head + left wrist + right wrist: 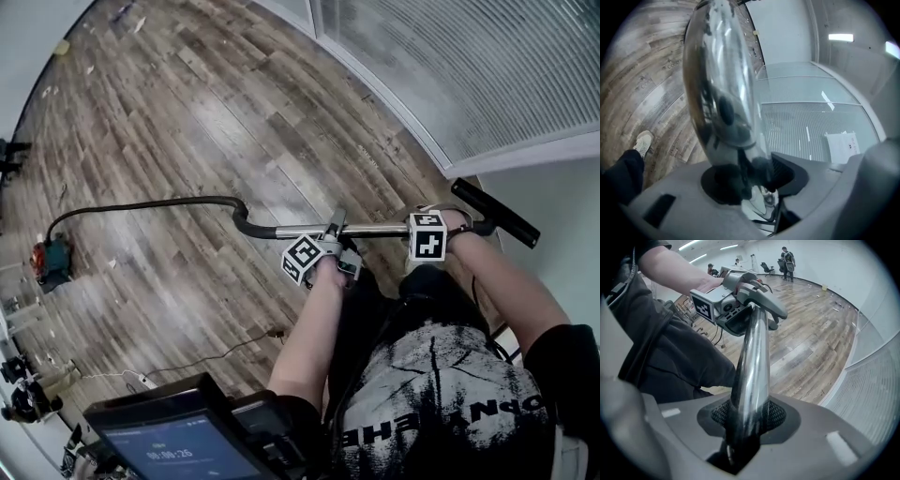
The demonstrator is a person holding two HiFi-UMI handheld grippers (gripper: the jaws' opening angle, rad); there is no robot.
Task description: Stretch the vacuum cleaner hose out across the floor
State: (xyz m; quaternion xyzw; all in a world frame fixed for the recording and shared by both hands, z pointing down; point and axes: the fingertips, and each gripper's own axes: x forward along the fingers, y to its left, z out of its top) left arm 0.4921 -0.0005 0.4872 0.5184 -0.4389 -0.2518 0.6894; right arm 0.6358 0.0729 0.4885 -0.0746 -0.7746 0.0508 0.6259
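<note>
Chrome sits between the jaws of both tools: the vacuum cleaner's wand tube (375,229), carried roughly level in front of the person. The right tool (747,420) is clamped on it near the black handle (497,214). The left tool (754,176) straddles the same tube nearer the hose end, its jaws standing loosely round the metal rather than pinching it (as far as its own view shows). The hose (141,204) trails from the tube over the wooden floor (206,103) to the cleaner body (52,261), well away at the left of the head view, with a hump and a curl in it. So the stretch looks mostly made, not finished. Next, I judge, the left tool should close firmly, then both should draw the tube away from the body until the slack goes, without dragging the body along.
</note>
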